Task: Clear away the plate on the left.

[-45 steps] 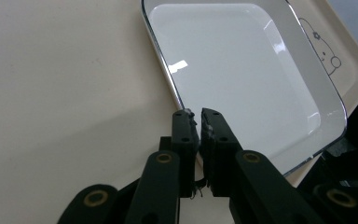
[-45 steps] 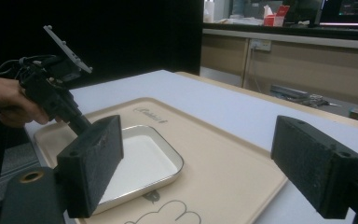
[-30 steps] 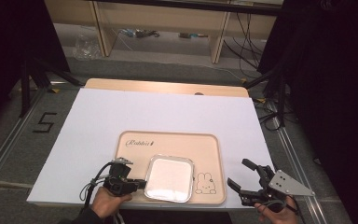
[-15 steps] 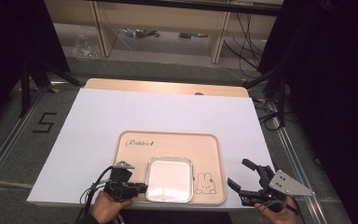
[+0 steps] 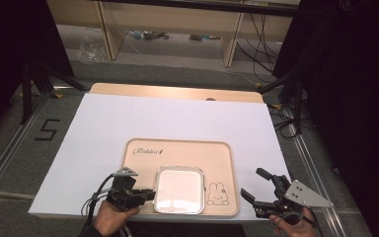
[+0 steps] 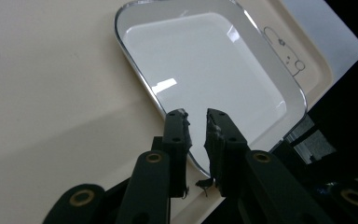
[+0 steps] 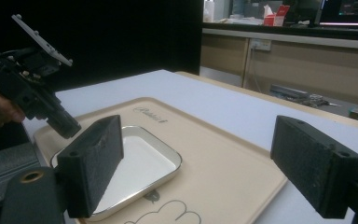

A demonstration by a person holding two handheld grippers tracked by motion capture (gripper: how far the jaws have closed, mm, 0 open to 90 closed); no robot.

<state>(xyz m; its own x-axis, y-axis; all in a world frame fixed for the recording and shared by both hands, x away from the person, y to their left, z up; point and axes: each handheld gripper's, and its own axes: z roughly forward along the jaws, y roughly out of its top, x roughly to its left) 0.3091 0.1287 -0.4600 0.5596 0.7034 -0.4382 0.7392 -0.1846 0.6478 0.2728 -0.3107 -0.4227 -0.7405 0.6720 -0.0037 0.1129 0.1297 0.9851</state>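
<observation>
Silver dish [image 5: 178, 189] on beige tray [image 5: 177, 153]

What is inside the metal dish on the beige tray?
The metal dish holds nothing: its white bottom is bare in the high view. It sits on the beige tray, covering the tray surface under it.

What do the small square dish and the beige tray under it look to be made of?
Square dish: likely polished metal with a white, perhaps enamelled, inside; its rim is bright and mirror-like and the floor shows glossy reflections. Beige tray: probably matte plastic, uniformly coloured, with a moulded raised rim, printed script and a rabbit drawing. Neither is certain from looks alone.
</observation>
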